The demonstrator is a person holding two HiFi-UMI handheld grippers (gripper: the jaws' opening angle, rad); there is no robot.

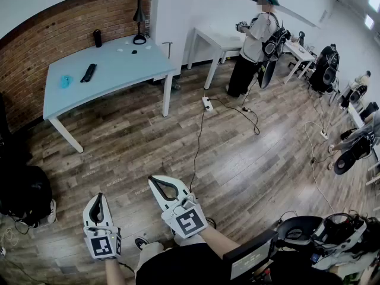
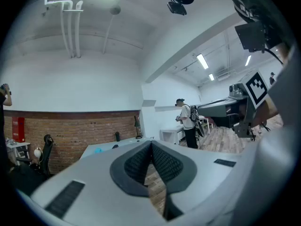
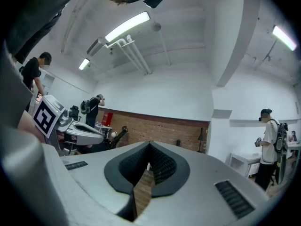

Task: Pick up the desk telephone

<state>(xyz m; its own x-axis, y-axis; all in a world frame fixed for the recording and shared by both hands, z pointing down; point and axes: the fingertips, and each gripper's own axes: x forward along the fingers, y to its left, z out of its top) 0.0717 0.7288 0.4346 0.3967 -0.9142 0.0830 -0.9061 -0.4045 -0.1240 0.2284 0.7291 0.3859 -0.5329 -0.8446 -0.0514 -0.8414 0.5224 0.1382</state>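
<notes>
Held left tool (image 1: 98,197) and right tool (image 1: 153,183) closed, empty, well apart from the surface (image 1: 119,70). Judged the dark handset-like thing (image 1: 88,72) there stiff, light, slick; best pinched across its middle.

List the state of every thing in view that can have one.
White left gripper: fingers shut, empty, level.
White right gripper: fingers shut, empty, level.
Black oblong object on the pale blue table: lying flat, untouched.
Black desk lamp: upright.
Black cylindrical bottle: upright.
White power strip: on the wooden floor, cables attached.
</notes>
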